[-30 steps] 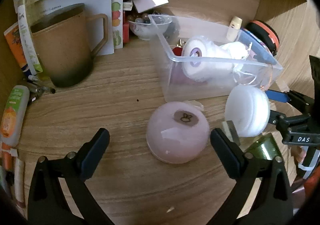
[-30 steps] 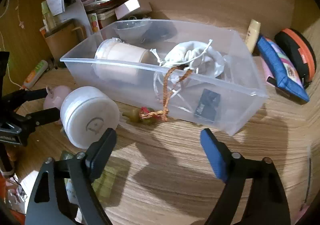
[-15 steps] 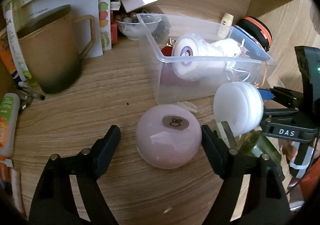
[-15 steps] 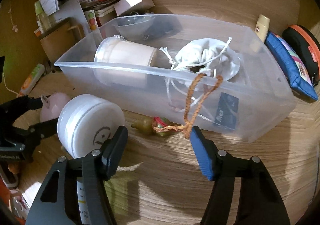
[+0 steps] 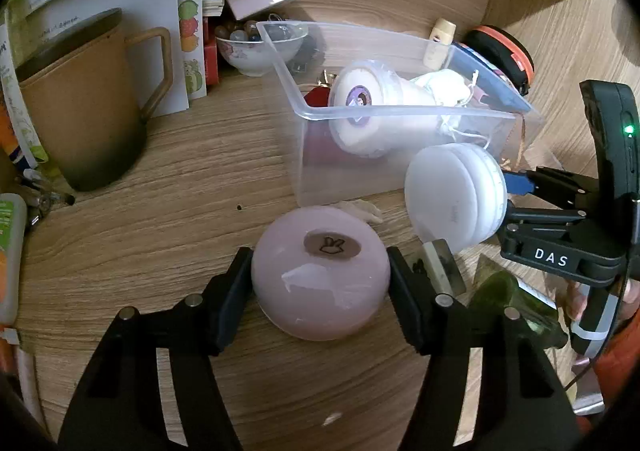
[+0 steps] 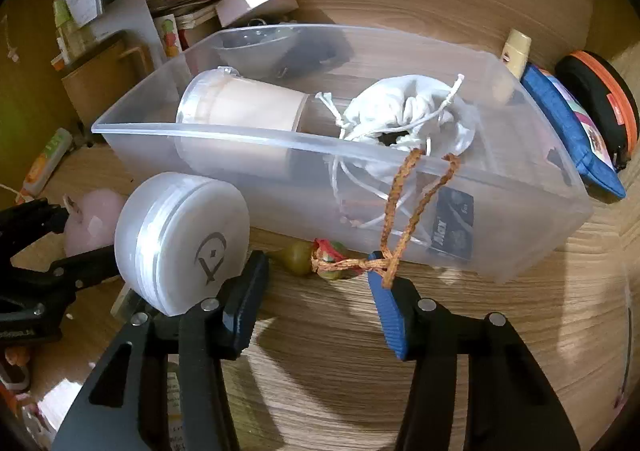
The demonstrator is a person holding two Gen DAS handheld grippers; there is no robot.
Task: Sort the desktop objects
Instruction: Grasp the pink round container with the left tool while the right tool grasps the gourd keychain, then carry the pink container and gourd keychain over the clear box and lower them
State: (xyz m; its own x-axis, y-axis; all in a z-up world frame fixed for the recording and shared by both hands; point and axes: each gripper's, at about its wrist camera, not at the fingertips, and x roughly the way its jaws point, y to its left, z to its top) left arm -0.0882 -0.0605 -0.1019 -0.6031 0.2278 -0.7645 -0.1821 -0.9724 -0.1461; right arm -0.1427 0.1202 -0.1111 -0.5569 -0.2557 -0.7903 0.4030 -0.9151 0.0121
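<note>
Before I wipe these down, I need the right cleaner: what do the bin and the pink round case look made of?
Bin: clear, slightly frosted plastic; its contents show through the walls. Pink round case: probably smooth glossy plastic, judging by its soft highlights.

The left hand-held gripper [image 5: 320,283] points steeply down and its jaws are closing. The right hand-held gripper [image 6: 318,297] points down likewise, jaws also closing.

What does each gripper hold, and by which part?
Left gripper: jaws closing against the sides of the round pink plastic case. Right gripper: still closing around the small olive gourd charm, no grip yet.
</note>
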